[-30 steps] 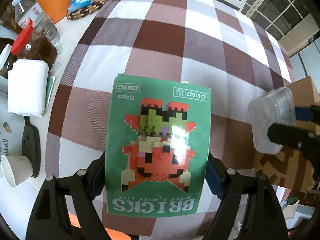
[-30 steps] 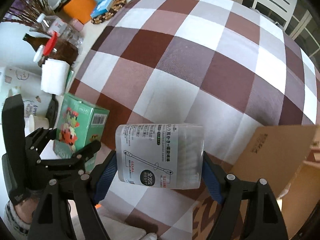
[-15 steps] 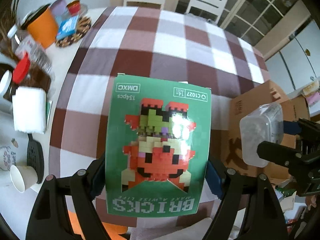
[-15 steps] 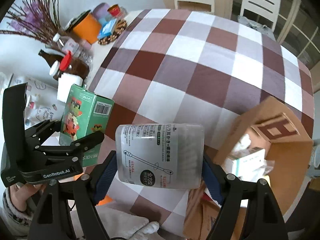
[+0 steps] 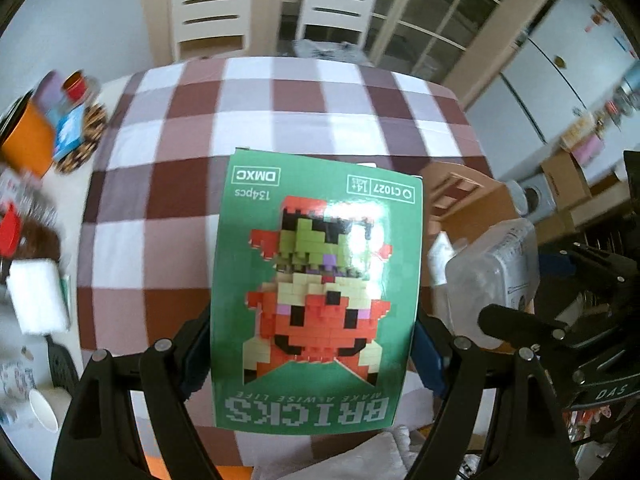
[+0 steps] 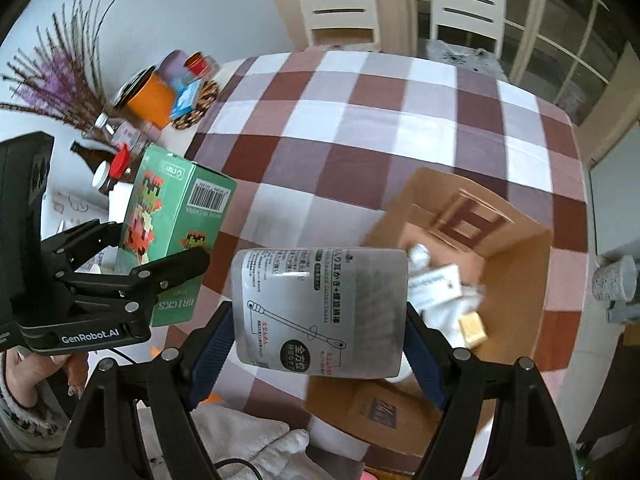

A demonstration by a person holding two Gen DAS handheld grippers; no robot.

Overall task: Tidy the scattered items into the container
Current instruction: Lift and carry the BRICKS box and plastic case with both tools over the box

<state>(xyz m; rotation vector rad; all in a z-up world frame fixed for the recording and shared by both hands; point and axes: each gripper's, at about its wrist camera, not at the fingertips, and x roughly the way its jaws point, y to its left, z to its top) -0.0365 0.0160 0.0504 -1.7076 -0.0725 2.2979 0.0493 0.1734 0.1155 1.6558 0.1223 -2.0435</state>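
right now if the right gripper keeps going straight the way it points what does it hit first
Likely the open brown cardboard box: the right gripper, shut on the clear plastic cotton swab tub, points at its near-left edge. Depth is unclear, so it might reach the checked tablecloth instead.

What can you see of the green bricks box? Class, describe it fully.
The green bricks box is a glossy cardboard carton printed with a red, cream and olive pixel-brick figure, "BRICKS", "DMXC" and "134pcs", all upside down in the left wrist view. One side carries a barcode. It looks closed and undamaged, held in the air above the checked tablecloth, clamped at its sides between the fingers of the left tool.
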